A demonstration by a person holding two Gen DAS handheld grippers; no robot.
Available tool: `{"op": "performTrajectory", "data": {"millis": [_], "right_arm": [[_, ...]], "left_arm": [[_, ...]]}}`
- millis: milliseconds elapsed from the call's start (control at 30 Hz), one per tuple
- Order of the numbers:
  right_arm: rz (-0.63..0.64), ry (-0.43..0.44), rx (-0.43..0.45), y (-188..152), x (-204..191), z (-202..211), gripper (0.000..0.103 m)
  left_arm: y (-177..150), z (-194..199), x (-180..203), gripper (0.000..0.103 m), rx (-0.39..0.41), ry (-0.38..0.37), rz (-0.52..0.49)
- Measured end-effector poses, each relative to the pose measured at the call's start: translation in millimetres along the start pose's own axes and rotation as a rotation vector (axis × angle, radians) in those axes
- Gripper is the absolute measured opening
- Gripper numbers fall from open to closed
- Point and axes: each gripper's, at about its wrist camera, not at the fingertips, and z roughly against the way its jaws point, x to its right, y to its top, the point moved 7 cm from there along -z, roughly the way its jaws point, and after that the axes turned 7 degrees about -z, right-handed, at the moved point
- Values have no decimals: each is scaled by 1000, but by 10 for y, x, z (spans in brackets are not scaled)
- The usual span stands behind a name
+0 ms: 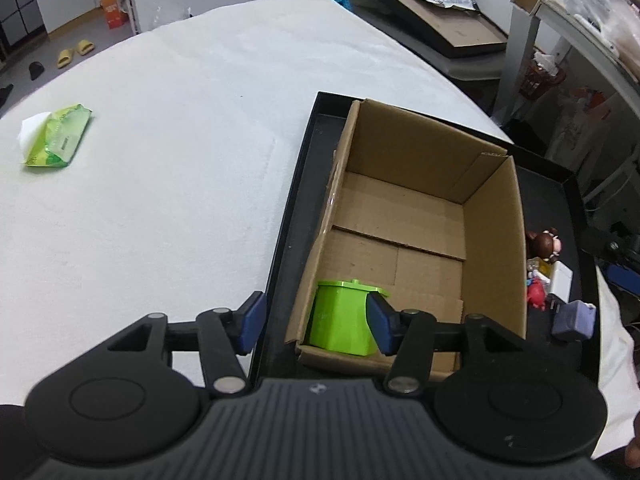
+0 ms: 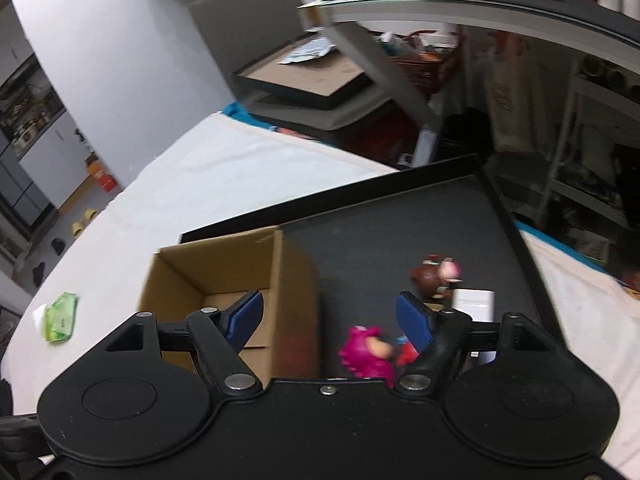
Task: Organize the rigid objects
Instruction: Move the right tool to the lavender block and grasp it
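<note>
A white-covered bench is seen, with a shallow black tray laid on it (right side) and a green wipes pack left well apart.

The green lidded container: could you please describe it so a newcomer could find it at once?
On the white-covered table sits a black tray holding an open cardboard box. The green container stands in the box's near corner. It is the only item inside; the small figurines sit outside, on the tray.

Green pot inside cardboard box
</note>
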Motion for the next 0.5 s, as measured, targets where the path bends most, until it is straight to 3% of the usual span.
{"op": "performTrajectory", "data": {"millis": [133,500], "right_arm": [[-50,-24,-24,19,246,-39,73],[-222,46,-89,16,844,-106,73]], "left_arm": [[2,1,37,54,1,32,0],[23,-22,175,54,-1,113,-2]]}}
